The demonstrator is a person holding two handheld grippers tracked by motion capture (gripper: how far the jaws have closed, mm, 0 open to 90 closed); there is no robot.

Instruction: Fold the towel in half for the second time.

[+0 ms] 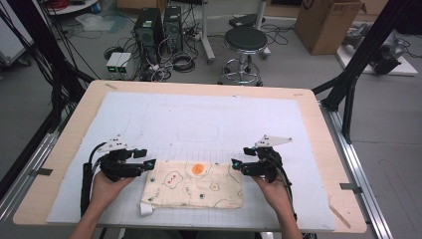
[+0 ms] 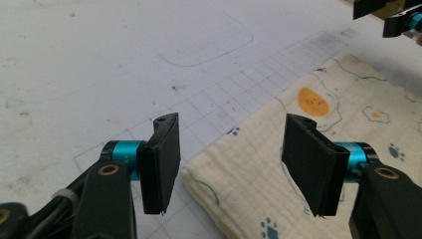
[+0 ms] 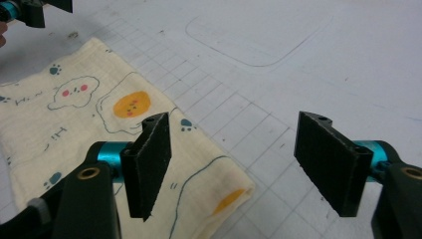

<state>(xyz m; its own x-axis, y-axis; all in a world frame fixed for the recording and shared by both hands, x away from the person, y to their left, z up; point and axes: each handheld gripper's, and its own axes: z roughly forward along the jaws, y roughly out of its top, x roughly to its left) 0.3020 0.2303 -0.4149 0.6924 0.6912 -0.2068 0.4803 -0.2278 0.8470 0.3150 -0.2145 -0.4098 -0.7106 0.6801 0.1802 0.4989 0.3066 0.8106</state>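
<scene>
The table [image 1: 59, 164] is a pale wooden board, and a white mat [image 1: 199, 114] printed with a faint grid and a rounded outline covers most of it. On the near part of that mat, between the person's two hands, lies a folded cloth [image 1: 196, 186]. It is cream, soft and slightly crinkled, folded into a flat rectangle with rounded, doubled edges. Its print shows fried eggs with orange yolks, cloud shapes with small pink-cheeked faces, thin dark outlines and little teal paw marks. A small white tag [image 1: 146, 209] sticks out at its near left corner.

The left gripper [image 1: 149, 164] sits at the cloth's far left corner. In the left gripper view its two black pads stand apart, with that corner lying below and between them and neither pad pressing on it.

The right gripper [image 1: 235, 165] sits at the far right corner. It too is open, with the corner under the gap and its pads clear of the fabric.
</scene>
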